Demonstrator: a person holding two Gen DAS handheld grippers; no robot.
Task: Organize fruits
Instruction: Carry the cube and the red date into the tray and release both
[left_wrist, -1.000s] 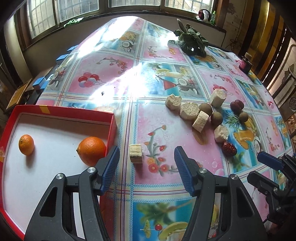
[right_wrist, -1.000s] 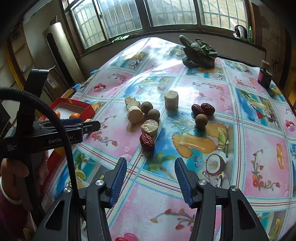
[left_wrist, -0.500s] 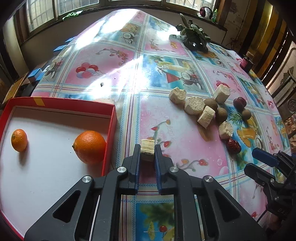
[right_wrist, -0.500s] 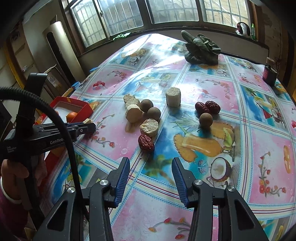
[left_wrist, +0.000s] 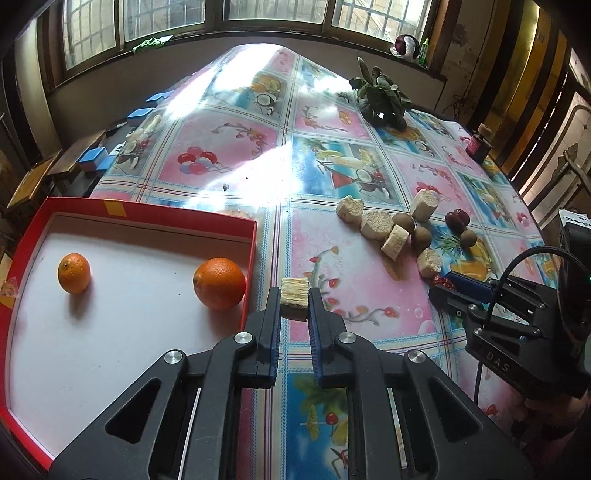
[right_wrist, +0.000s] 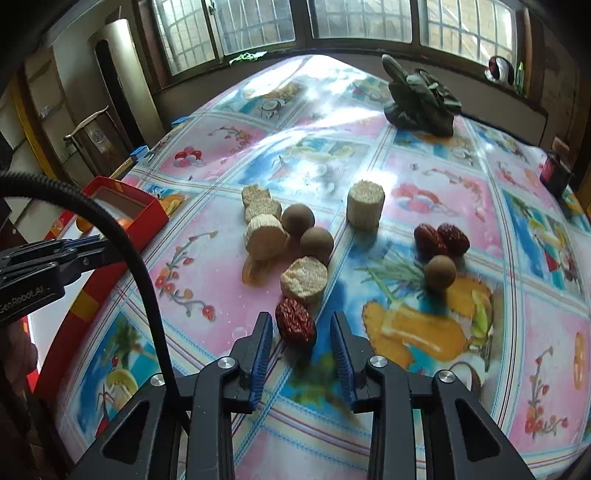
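Note:
My left gripper (left_wrist: 294, 304) is shut on a pale sugarcane piece (left_wrist: 294, 301), held just right of the red tray (left_wrist: 147, 218). The tray holds two oranges (left_wrist: 219, 283) (left_wrist: 74, 273). My right gripper (right_wrist: 301, 339) is open, its jaws on either side of a red date (right_wrist: 295, 322) on the tablecloth. Beyond it lie several sugarcane pieces (right_wrist: 304, 277), brown longans (right_wrist: 316, 240) and two more dates (right_wrist: 441, 238). The same pile shows in the left wrist view (left_wrist: 395, 242).
A dark green leafy bundle (right_wrist: 421, 99) lies at the far side of the table. A small dark jar (right_wrist: 554, 170) stands at the far right edge. Blue boxes (left_wrist: 92, 158) sit beyond the table's left edge.
My left gripper closed on the sugarcane piece and lifted it slightly. My right gripper moved forward and now straddles the red date, jaws narrower than before.

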